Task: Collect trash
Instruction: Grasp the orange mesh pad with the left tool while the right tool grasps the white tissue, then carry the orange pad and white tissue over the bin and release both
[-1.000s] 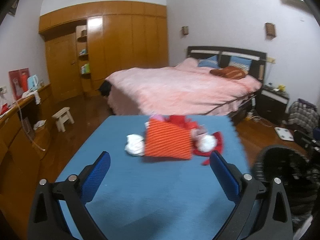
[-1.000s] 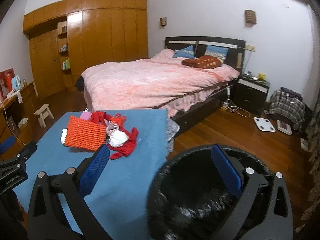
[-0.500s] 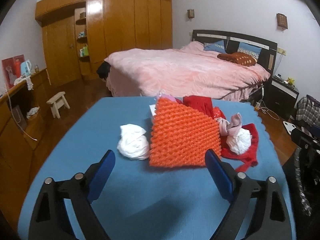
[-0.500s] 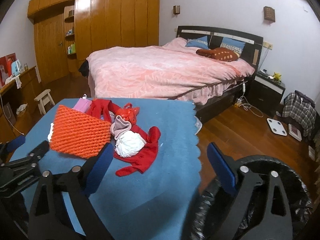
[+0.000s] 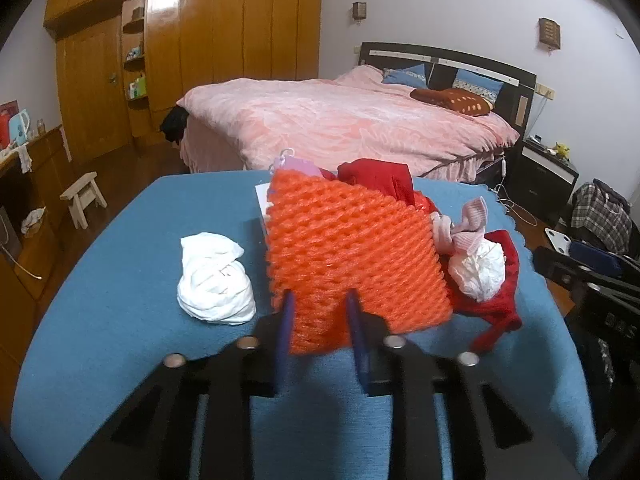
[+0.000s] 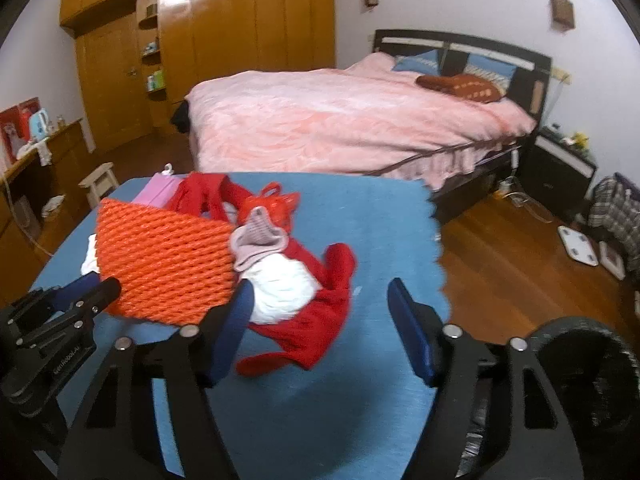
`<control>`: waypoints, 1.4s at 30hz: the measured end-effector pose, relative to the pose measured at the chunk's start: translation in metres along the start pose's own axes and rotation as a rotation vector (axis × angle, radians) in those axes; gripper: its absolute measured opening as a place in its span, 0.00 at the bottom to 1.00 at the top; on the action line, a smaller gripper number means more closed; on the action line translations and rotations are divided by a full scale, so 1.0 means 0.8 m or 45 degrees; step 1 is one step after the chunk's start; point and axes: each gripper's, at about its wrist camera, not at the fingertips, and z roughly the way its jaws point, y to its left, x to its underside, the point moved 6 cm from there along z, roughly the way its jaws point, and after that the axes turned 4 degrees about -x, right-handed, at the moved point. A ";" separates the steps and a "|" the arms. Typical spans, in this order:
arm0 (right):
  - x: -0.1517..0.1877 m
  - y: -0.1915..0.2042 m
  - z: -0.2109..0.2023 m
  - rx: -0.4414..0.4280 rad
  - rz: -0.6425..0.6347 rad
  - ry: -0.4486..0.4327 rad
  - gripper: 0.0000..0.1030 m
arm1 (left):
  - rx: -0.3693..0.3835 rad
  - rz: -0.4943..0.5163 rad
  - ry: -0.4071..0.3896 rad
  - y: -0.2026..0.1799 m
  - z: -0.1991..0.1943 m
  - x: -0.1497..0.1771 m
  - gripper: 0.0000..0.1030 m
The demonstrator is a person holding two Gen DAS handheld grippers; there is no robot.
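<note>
An orange foam net (image 5: 352,256) lies on the blue table (image 5: 120,320) among red cloth (image 5: 496,304), pink socks (image 5: 468,228) and white crumpled wads (image 5: 214,280). My left gripper (image 5: 320,320) is shut on the net's near edge. In the right wrist view the net (image 6: 168,264) sits at left with the left gripper at its corner. My right gripper (image 6: 320,312) is open and empty above the red cloth (image 6: 316,320) and a white wad (image 6: 284,288). A black-lined trash bin (image 6: 592,384) stands at lower right.
A pink bed (image 5: 344,120) stands beyond the table. A wooden wardrobe (image 5: 200,48) fills the back wall. A small stool (image 5: 82,196) and a desk (image 5: 24,184) are at left. A nightstand (image 6: 556,172), a scale (image 6: 576,246) and bags are on the right floor.
My left gripper moved forward and closed on the orange net's near edge. My right gripper swung left from the bin toward the pile on the table.
</note>
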 end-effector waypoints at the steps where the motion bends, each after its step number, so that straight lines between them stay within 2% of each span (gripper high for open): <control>1: 0.000 0.004 0.006 -0.007 -0.009 0.009 0.59 | -0.001 0.003 -0.005 0.001 -0.001 0.001 0.20; 5: 0.002 0.012 0.026 -0.031 -0.018 0.042 0.58 | -0.009 -0.009 -0.009 0.008 -0.002 0.005 0.18; 7: 0.004 0.016 0.037 -0.045 -0.029 0.062 0.54 | -0.010 -0.003 -0.006 0.008 -0.001 0.007 0.18; 9: 0.006 0.020 0.046 -0.051 -0.037 0.082 0.52 | -0.008 0.000 -0.004 0.008 -0.001 0.008 0.11; 15: 0.013 0.022 0.069 -0.073 -0.047 0.132 0.50 | 0.016 -0.039 0.006 0.017 0.003 0.008 0.11; 16: 0.014 0.024 0.071 -0.099 -0.047 0.141 0.45 | 0.019 -0.043 0.001 0.019 0.002 0.007 0.12; 17: 0.016 0.026 0.072 -0.138 -0.044 0.150 0.40 | 0.021 -0.044 -0.004 0.019 0.001 0.008 0.15; 18: 0.017 0.028 0.074 -0.163 -0.041 0.160 0.35 | 0.026 -0.043 -0.008 0.019 0.000 0.007 0.23; 19: 0.017 0.029 0.075 -0.162 -0.042 0.157 0.34 | 0.028 -0.045 -0.015 0.019 -0.001 0.006 0.35; 21: 0.017 0.030 0.072 -0.176 -0.039 0.151 0.32 | 0.032 -0.053 -0.029 0.019 -0.004 0.004 0.51; 22: 0.016 0.029 0.069 -0.184 -0.037 0.146 0.31 | 0.040 -0.055 -0.032 0.018 -0.004 0.003 0.57; 24: 0.014 0.028 0.062 -0.186 -0.030 0.131 0.31 | 0.049 -0.045 -0.028 0.017 -0.001 0.001 0.62; 27: 0.012 0.024 0.051 -0.184 -0.013 0.117 0.31 | 0.064 -0.037 -0.006 0.011 0.007 0.001 0.61; 28: 0.011 0.022 0.047 -0.187 -0.001 0.117 0.31 | 0.076 -0.037 0.007 0.009 0.010 0.001 0.51; 31: 0.010 0.021 0.041 -0.189 0.000 0.114 0.31 | 0.089 -0.034 0.034 0.004 0.016 0.004 0.32; 34: 0.012 0.020 0.037 -0.188 0.002 0.110 0.31 | 0.077 -0.025 0.031 0.001 0.012 0.006 0.24; 42: 0.014 0.012 0.007 -0.194 0.044 0.067 0.31 | 0.066 -0.027 -0.039 -0.008 -0.032 0.008 0.21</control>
